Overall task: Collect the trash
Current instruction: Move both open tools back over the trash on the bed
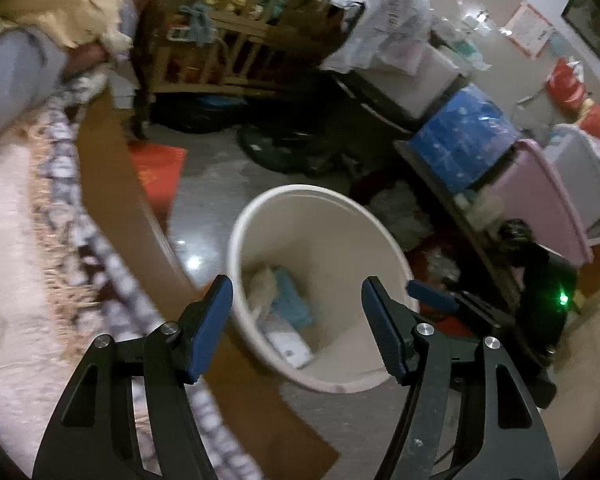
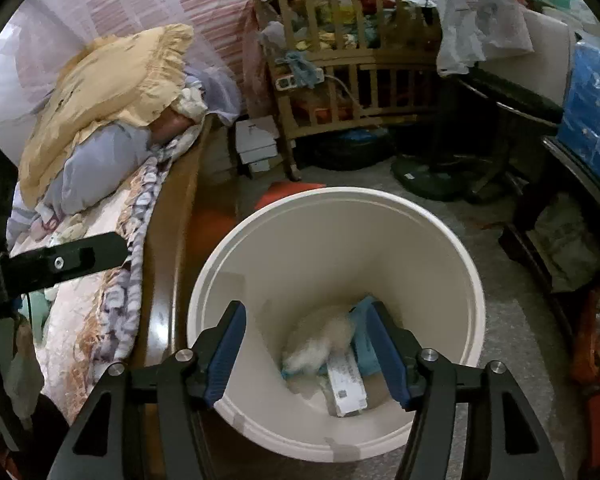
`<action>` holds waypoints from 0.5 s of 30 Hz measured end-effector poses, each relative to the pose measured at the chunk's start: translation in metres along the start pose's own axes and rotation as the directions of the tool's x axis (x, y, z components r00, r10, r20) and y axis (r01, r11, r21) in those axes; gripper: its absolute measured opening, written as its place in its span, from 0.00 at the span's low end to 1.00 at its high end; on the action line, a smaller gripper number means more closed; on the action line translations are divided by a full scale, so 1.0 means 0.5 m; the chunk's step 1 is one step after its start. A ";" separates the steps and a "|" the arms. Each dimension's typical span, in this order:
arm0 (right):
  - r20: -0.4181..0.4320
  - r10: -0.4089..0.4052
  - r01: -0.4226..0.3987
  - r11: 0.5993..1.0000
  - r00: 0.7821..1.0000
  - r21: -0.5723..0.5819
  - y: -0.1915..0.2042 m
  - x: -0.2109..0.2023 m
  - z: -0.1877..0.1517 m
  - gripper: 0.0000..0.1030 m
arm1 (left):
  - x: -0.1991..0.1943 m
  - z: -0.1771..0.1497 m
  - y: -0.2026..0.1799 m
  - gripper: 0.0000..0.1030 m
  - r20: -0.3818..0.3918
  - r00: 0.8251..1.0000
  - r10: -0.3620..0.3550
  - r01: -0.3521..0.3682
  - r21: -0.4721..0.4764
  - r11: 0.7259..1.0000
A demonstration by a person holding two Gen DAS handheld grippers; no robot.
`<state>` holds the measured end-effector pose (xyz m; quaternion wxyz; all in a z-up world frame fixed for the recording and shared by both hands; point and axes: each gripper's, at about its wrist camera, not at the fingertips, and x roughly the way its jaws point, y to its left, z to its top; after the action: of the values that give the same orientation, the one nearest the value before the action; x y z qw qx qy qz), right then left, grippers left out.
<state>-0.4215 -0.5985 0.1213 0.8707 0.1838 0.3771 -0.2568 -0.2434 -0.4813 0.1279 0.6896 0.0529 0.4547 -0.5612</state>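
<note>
Cream bin (image 2: 452, 264), yellow pillow (image 2: 112, 92), seemingly teal trash (image 2: 370, 354).

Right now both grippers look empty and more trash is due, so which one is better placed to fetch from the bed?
Left, probably. The left gripper, open and empty, sits nearest the bed. The right gripper, also open, hangs over the bucket holding paper trash.

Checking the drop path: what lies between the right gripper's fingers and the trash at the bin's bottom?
Nothing. In the right wrist view the open right gripper looks straight down the white bin onto the trash.
</note>
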 end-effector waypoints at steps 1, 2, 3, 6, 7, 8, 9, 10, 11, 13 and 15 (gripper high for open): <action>-0.004 0.007 -0.007 1.000 1.000 -0.005 0.008 0.003 -0.001 0.59 | -0.006 -0.002 0.002 0.64 0.002 0.999 0.032 -0.032 0.007 0.999; -0.008 0.015 -0.015 1.000 1.000 -0.010 0.015 0.006 -0.002 0.59 | -0.015 -0.004 0.005 0.64 0.009 0.998 0.068 -0.069 0.020 0.997; -0.014 0.024 -0.025 1.000 1.000 -0.017 0.025 0.011 -0.003 0.59 | -0.026 -0.007 0.009 0.64 0.017 0.995 0.103 -0.104 0.035 0.994; -0.026 0.055 -0.056 0.997 0.998 -0.048 0.065 0.024 -0.004 0.59 | -0.056 -0.016 0.027 0.64 0.042 0.982 0.186 -0.188 0.067 0.980; -0.029 0.066 -0.067 0.996 0.997 -0.056 0.077 0.027 -0.004 0.59 | -0.065 -0.019 0.033 0.64 0.050 0.977 0.208 -0.212 0.071 0.975; -0.032 0.078 -0.080 0.995 0.996 -0.063 0.088 0.030 -0.004 0.59 | -0.076 -0.023 0.043 0.64 0.058 0.970 0.235 -0.239 0.072 0.968; -0.036 0.097 -0.100 0.992 0.995 -0.076 0.108 0.034 -0.003 0.59 | -0.088 -0.027 0.056 0.64 0.064 0.964 0.258 -0.262 0.070 0.963; -0.039 0.108 -0.111 0.990 0.993 -0.086 0.122 0.036 -0.004 0.59 | -0.098 -0.030 0.065 0.64 0.068 0.960 0.273 -0.277 0.066 0.959; -0.041 0.118 -0.122 0.988 0.992 -0.096 0.135 0.039 -0.004 0.60 | -0.114 -0.034 0.080 0.64 0.075 0.953 0.293 -0.298 0.055 0.953; -0.053 0.152 -0.157 0.981 0.987 -0.116 0.172 0.048 -0.008 0.62 | -0.143 -0.042 0.103 0.64 0.088 0.943 0.320 -0.324 0.032 0.946; -0.074 0.193 -0.202 0.970 0.978 -0.135 0.209 0.060 -0.014 0.63 | -0.174 -0.052 0.128 0.64 0.099 0.932 0.348 -0.351 0.013 0.936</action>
<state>-0.3467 -0.5203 0.1076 0.8910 0.1656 0.4004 -0.1358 -0.2017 -0.3794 0.1445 0.7984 0.1167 0.3959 -0.4383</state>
